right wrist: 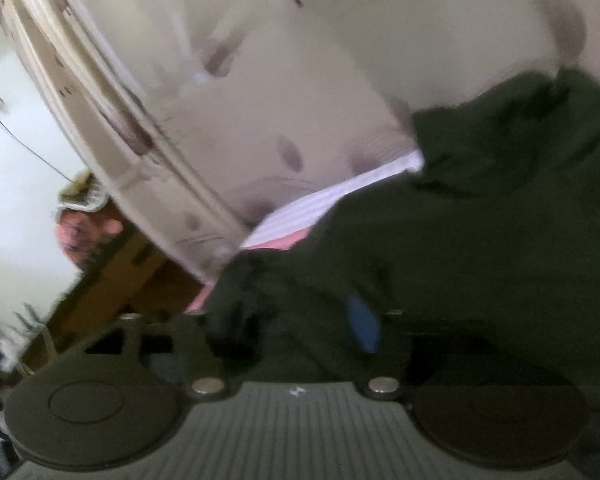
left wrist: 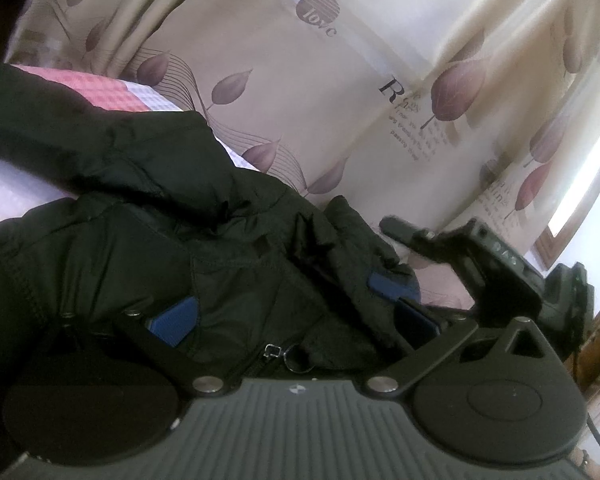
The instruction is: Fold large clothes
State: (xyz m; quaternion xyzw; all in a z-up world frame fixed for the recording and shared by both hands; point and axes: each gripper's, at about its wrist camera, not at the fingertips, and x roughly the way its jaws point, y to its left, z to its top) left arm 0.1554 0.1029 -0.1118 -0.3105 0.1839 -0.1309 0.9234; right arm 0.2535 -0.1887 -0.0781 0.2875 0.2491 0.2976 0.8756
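While my left gripper [left wrist: 288, 312] bites a bunched fold of the dark jacket [left wrist: 148, 216] and my right gripper [right wrist: 300, 320] seems clamped on it too, the jacket trails leftward over the bed [left wrist: 4, 184].

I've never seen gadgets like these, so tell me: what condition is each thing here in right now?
Dark jacket: bunched, lifted, part unzipped.
Left gripper: jacket fabric between its blue pads.
Right gripper: buried in jacket folds; picture blurred.
Curtain: drawn, hanging in folds.
Checked bed cover: spread flat, partly under the jacket.
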